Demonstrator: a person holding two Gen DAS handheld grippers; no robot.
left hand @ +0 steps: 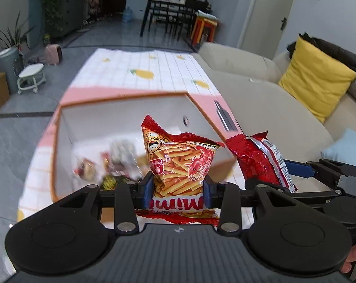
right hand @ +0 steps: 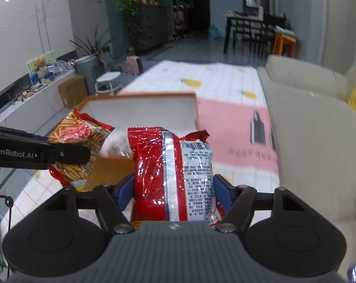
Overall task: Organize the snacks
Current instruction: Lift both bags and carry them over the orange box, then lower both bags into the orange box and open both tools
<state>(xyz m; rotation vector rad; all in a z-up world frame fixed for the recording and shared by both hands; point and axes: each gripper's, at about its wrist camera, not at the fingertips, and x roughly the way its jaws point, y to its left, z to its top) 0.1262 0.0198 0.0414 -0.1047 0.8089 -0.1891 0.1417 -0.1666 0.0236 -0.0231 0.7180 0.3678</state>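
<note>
1. Left gripper [left hand: 178,184] clamped on a Mimi prawn-stick snack bag [left hand: 178,162]; blue pads [left hand: 148,188] press both sides of the bag, which bulges above the jaws and hangs upside down, its logo reading inverted.
2. Right gripper [right hand: 174,191] grasping a glossy red snack packet [right hand: 171,169], back side facing the camera with silver seam and barcode panel showing; the pads sit against its edges.
3. Both bags held in the air above the near edge of an open white box with orange rim [left hand: 121,99], side by side, red packet on the right of the prawn sticks.
4. Inside the box: a few more snack packets [left hand: 107,162], blurred, labels unreadable.
5. Box sits on a table with a pink and white lemon-print cloth [left hand: 140,70].
6. Beige sofa [left hand: 260,89] just beside the table on the right, yellow cushion [left hand: 315,77] on it.
7. Far back: dark dining table [left hand: 166,7], potted plants, small white stool [left hand: 31,77] on grey tile floor.
</note>
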